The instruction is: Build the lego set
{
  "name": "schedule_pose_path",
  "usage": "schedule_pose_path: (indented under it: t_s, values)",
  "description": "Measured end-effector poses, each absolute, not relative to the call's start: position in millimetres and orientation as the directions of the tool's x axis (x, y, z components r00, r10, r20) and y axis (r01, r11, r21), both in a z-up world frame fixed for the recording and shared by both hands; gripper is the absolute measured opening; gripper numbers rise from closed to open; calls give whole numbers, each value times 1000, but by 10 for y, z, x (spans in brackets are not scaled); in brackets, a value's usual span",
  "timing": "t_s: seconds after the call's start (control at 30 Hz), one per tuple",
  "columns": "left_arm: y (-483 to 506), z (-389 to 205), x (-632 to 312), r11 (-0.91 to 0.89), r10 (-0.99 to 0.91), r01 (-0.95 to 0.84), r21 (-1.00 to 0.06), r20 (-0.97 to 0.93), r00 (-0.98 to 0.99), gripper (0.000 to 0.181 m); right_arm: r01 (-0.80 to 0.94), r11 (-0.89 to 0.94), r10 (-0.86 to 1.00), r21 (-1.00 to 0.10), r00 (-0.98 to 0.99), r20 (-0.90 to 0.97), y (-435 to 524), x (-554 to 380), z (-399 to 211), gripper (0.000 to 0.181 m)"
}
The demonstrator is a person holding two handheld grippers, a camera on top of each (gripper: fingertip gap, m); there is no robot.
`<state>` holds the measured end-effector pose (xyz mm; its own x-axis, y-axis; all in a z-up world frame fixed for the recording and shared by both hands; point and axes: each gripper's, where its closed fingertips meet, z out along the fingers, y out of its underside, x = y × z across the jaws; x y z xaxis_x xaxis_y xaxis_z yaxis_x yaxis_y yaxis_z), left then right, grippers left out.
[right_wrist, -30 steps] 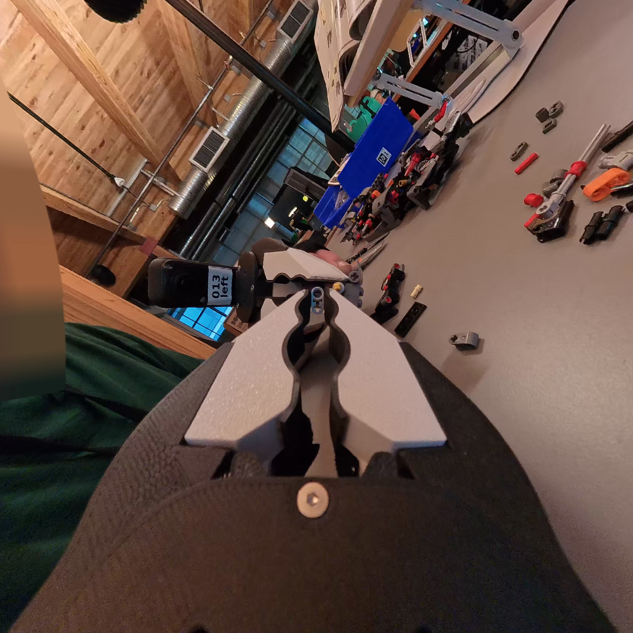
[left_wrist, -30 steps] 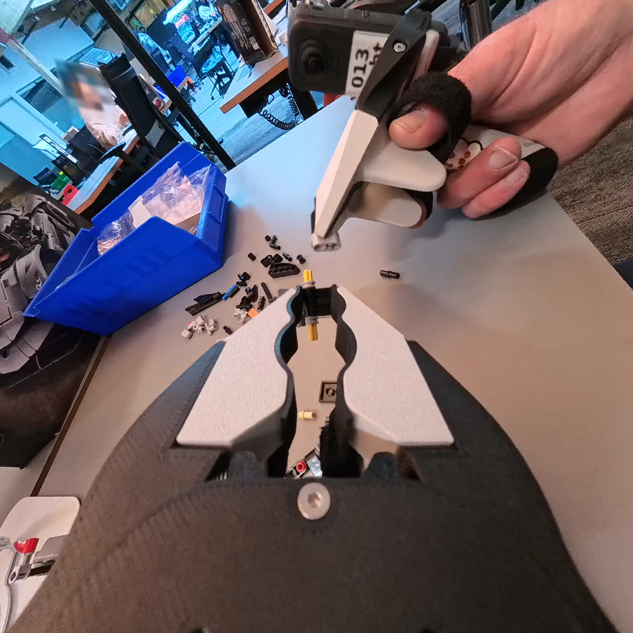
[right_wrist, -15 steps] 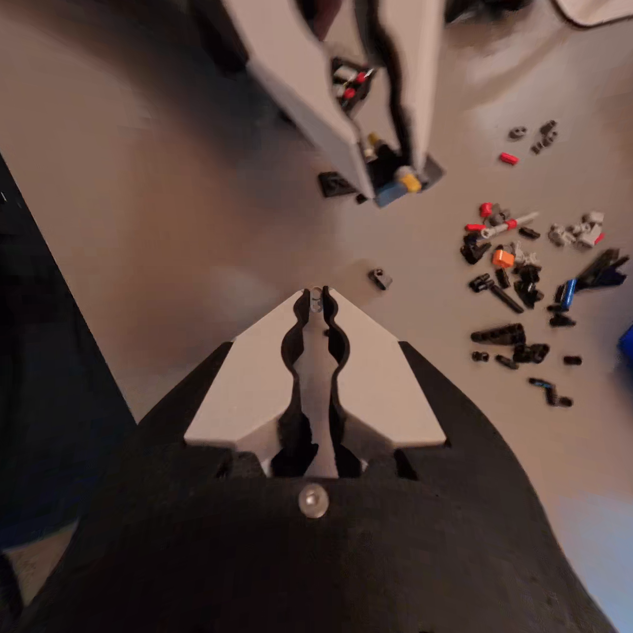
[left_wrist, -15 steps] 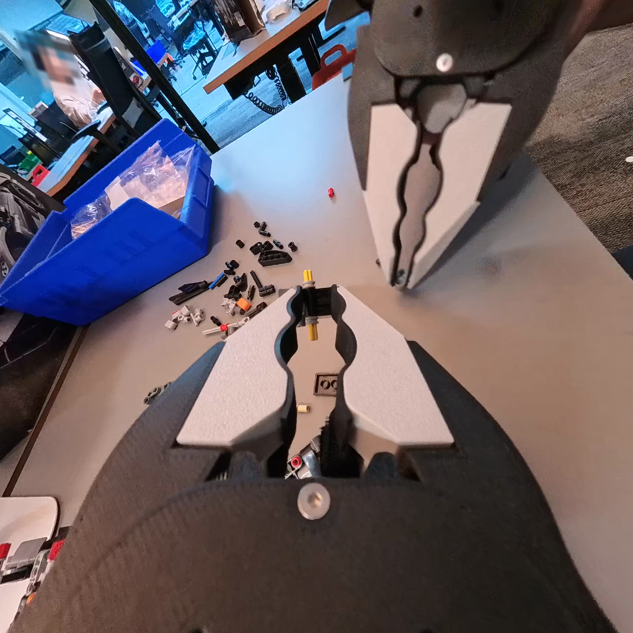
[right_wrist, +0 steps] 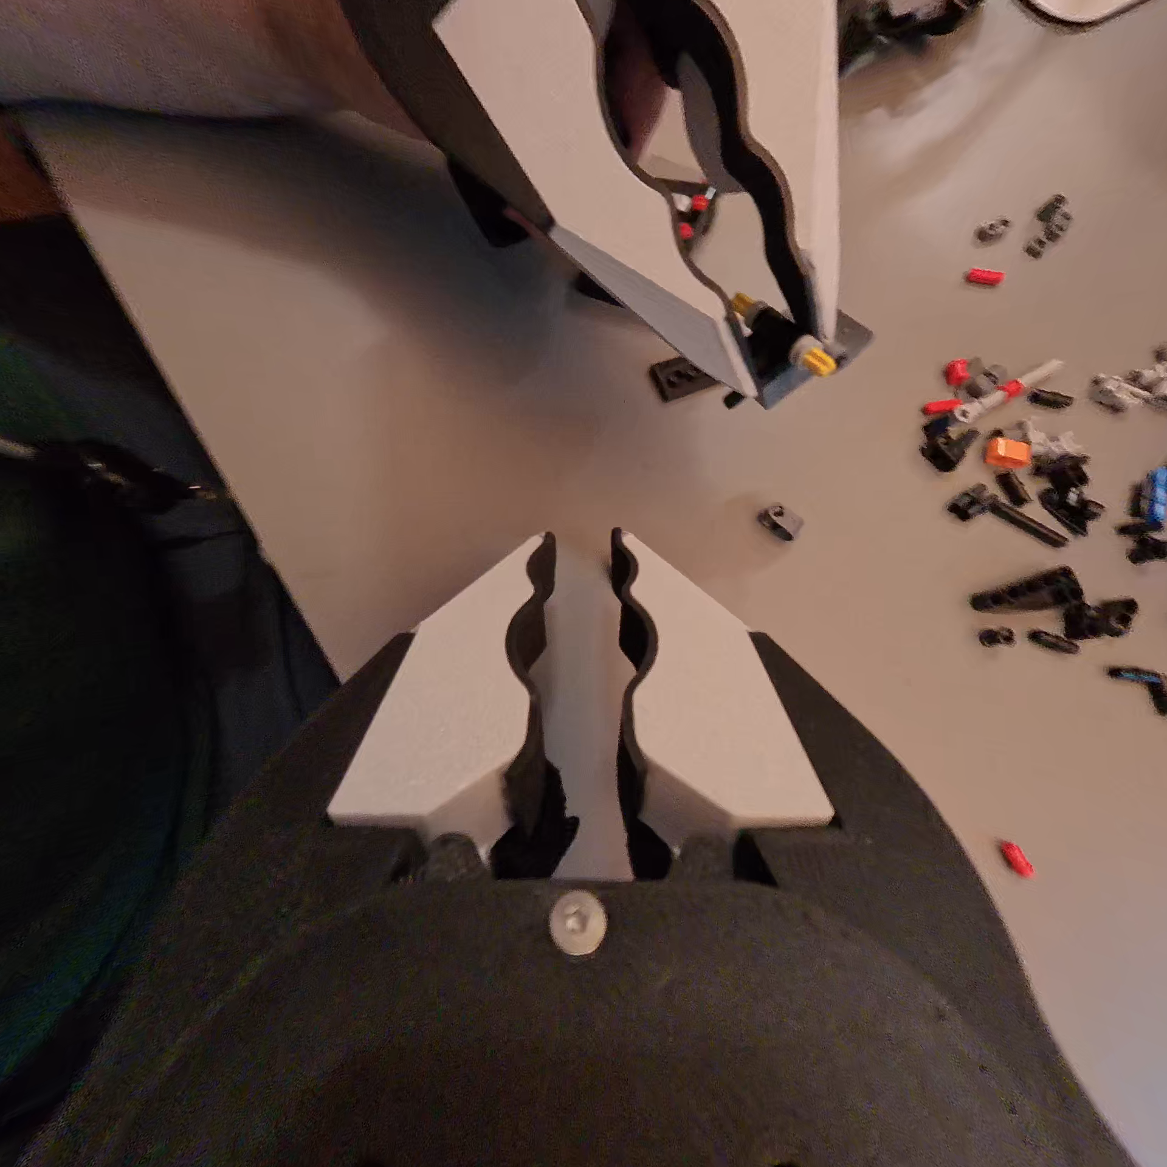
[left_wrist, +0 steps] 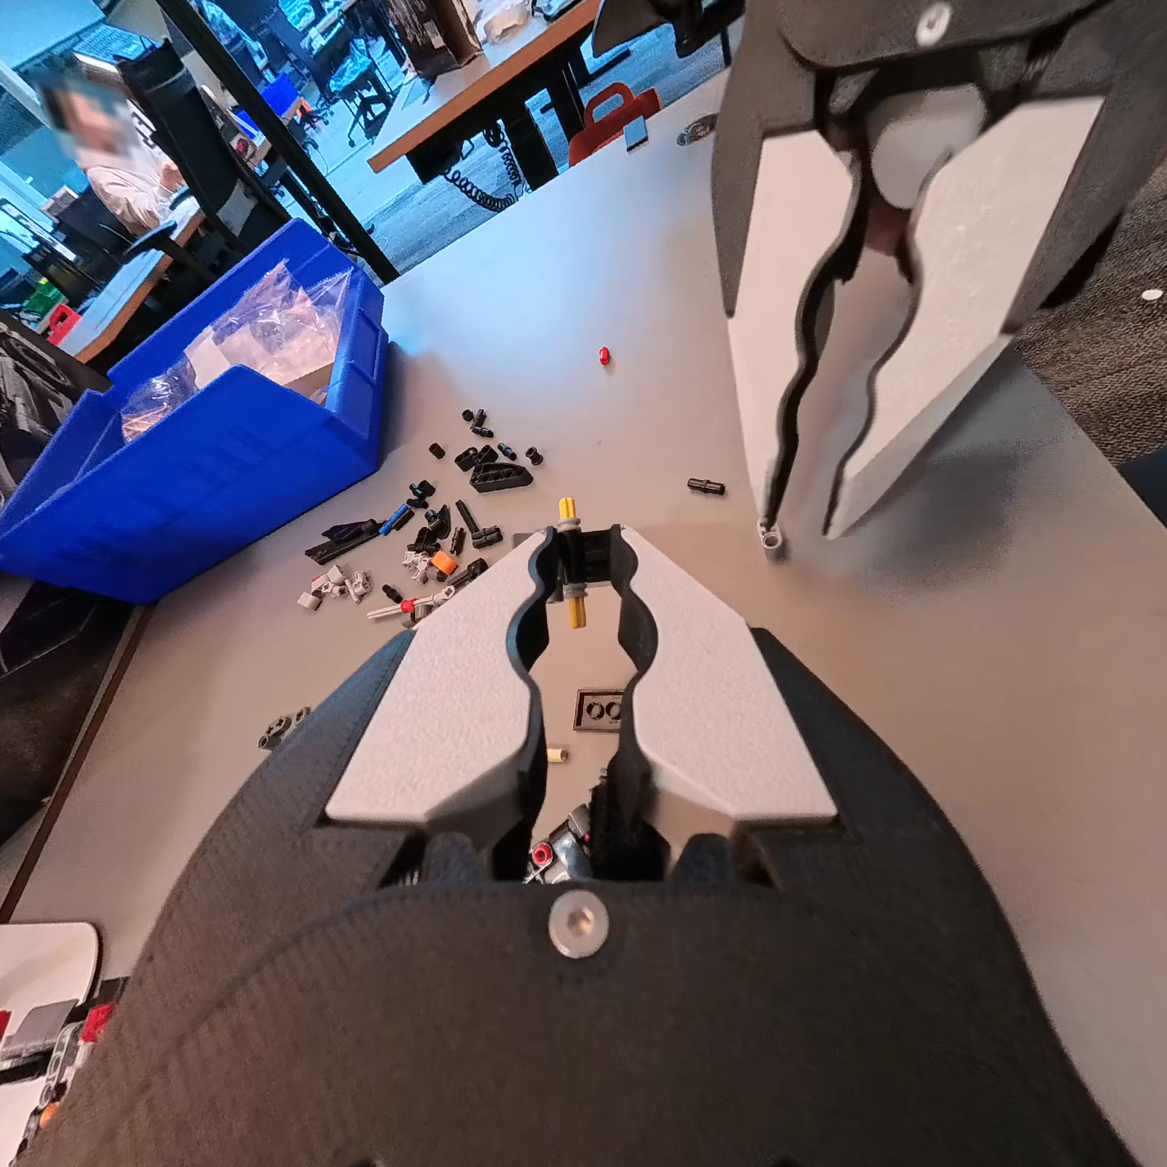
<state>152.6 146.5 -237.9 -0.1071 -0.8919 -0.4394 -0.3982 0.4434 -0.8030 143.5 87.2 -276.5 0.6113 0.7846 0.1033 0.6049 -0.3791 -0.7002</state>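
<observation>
My left gripper (left_wrist: 581, 533) is shut on a small assembly (left_wrist: 578, 559): a black block with a yellow axle and grey bushes on a grey plate, held a little above the table. The assembly also shows in the right wrist view (right_wrist: 783, 350). My right gripper (right_wrist: 584, 537) points down at the table with its jaws apart and only bare table between them. In the left wrist view, my right gripper (left_wrist: 801, 529) has a small light-grey connector (left_wrist: 772, 538) at the tip of one finger. The other finger stands clear of the connector.
A blue bin (left_wrist: 189, 442) with plastic bags stands at the left. Several loose black, grey, orange and red pieces (left_wrist: 442, 543) lie in front of it. A black pin (left_wrist: 705, 485), a dark plate (left_wrist: 600, 710) and a dark grey connector (right_wrist: 780, 521) lie nearby. Left tips to right tips: about 7 centimeters.
My right gripper swung down over the table, and its jaws opened off the small grey connector they had clamped. My left gripper kept its hold on the assembly.
</observation>
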Motion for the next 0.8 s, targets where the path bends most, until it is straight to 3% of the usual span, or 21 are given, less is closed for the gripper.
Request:
schedule_pose_path:
  t_s: [0.1, 0.47, 0.67, 0.8]
  values:
    - [1464, -2377, 1527, 448, -890, -399, -800, -444, -107, 14, 638, -411, 764, -652, 631, 136, 885, 1506, -2917, 16]
    - [1465, -2383, 1535, 448, -889, -398, -800, -444, -109, 14, 647, -372, 773, -665, 613, 165, 676, 1617, -2919, 0]
    - [1483, -2390, 1535, 443, -892, -400, -802, -440, -105, 14, 673, -304, 756, -674, 602, 260, 681, 1621, -2909, 0]
    - [1489, -2391, 1535, 443, -892, -401, -802, -441, -104, 14, 604, -362, 739, -710, 651, 176, 700, 1621, -2845, 6]
